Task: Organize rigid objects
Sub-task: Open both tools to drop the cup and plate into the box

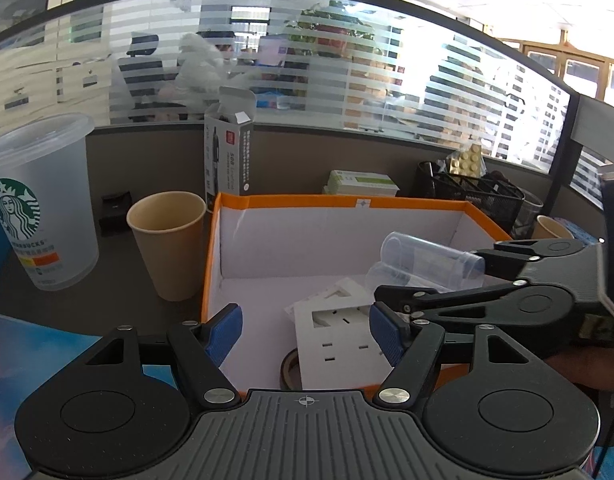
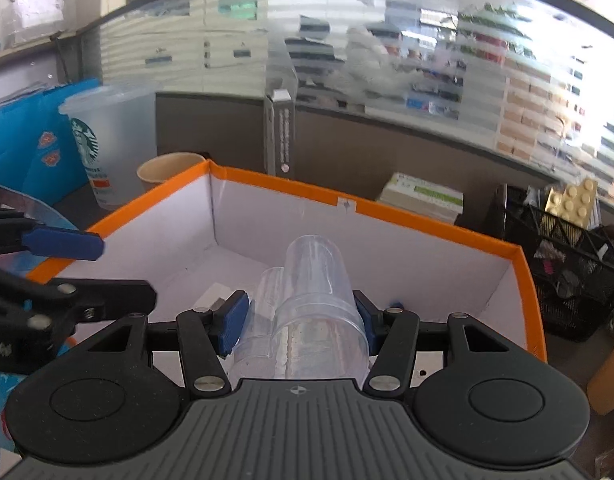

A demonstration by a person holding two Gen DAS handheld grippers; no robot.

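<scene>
My left-wrist view sits close at the near rim of the orange-edged box, facing the glass partition. My right-wrist view looks in from its right, angled leftward. Both share the box interior.

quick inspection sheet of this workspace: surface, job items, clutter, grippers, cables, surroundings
Surface: dark desk.
Job's things: orange-rimmed box holds a white socket plate, a tape roll and a second clear cup; clear plastic cup sits between the right gripper's pads over the box.
Clutter: paper cup, Starbucks tumbler, tall carton, mesh organizer.
Grippers: left gripper open, empty; right gripper shut on the cup.
Cables: nothing seen.
Surroundings: striped glass partition, office behind.
</scene>
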